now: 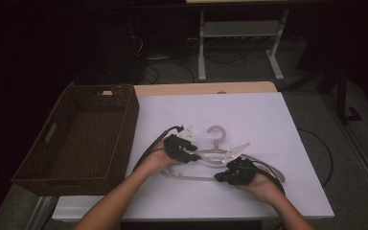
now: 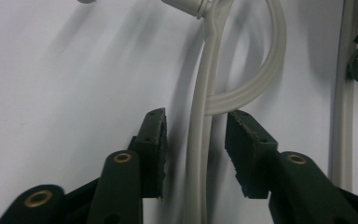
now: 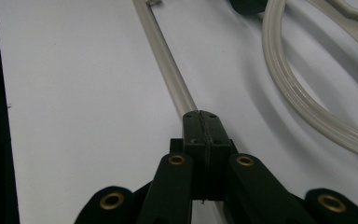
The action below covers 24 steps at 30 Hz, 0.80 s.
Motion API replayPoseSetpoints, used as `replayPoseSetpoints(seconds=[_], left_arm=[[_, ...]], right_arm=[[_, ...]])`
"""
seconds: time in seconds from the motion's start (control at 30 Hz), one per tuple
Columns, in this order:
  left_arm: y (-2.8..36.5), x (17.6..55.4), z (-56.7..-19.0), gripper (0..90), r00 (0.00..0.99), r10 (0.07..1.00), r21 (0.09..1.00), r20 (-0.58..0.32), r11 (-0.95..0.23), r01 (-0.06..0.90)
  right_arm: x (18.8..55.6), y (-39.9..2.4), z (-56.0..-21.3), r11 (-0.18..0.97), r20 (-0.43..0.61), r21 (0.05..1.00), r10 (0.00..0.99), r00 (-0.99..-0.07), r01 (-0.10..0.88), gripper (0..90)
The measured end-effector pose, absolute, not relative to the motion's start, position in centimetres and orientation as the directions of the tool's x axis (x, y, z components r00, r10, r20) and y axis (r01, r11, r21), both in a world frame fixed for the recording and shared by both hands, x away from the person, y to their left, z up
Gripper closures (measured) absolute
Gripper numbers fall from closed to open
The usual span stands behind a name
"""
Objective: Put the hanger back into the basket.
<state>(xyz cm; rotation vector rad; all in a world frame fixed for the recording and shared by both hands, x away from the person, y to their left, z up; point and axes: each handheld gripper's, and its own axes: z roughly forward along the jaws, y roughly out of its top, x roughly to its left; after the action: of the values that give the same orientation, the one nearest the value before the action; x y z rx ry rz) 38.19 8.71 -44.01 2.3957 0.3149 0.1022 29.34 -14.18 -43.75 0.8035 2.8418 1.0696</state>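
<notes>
A pale plastic clothes hanger (image 1: pixel 216 132) lies flat on the white table top (image 1: pixel 268 124). My left gripper (image 1: pixel 195 156) is at the hanger's left shoulder. In the left gripper view its jaws (image 2: pixel 196 116) straddle the hanger's thin arm (image 2: pixel 213 56), with a small gap on each side, so it is open. My right gripper (image 1: pixel 219 177) is low at the hanger's bottom bar. In the right gripper view that gripper (image 3: pixel 202 116) is shut on the bar (image 3: pixel 165 60), which runs out from between the pads.
A dark woven basket (image 1: pixel 76 139) stands at the table's left side with nothing in it that I can see. Black cables trail from both grippers over the table. A metal stand's legs (image 1: pixel 239 43) are on the floor beyond the far edge.
</notes>
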Motion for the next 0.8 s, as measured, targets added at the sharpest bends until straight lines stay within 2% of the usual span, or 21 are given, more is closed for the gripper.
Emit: replayPoseSetpoints(seconds=[0.27, 0.43, 0.8], left_arm=[[8.62, 38.24, -44.04, 78.7, 0.971, 0.24, 0.667, -0.008, -0.722, 0.184], [8.77, 38.3, -43.78, 80.0, 0.974, 0.227, 0.671, -0.009, -0.721, 0.175], [9.1, 38.43, -43.49, 82.3, 0.977, 0.209, 0.687, -0.031, -0.705, 0.173]], right_arm=[[29.34, -14.21, -43.74, 0.636, 0.174, 0.619, 0.463, -0.869, 0.462, 89.6], [29.46, -14.31, -43.79, 0.648, 0.155, 0.62, 0.452, -0.878, 0.443, 89.6], [29.12, -14.45, -42.95, 0.615, 0.186, 0.651, 0.439, -0.879, 0.445, 87.1]])
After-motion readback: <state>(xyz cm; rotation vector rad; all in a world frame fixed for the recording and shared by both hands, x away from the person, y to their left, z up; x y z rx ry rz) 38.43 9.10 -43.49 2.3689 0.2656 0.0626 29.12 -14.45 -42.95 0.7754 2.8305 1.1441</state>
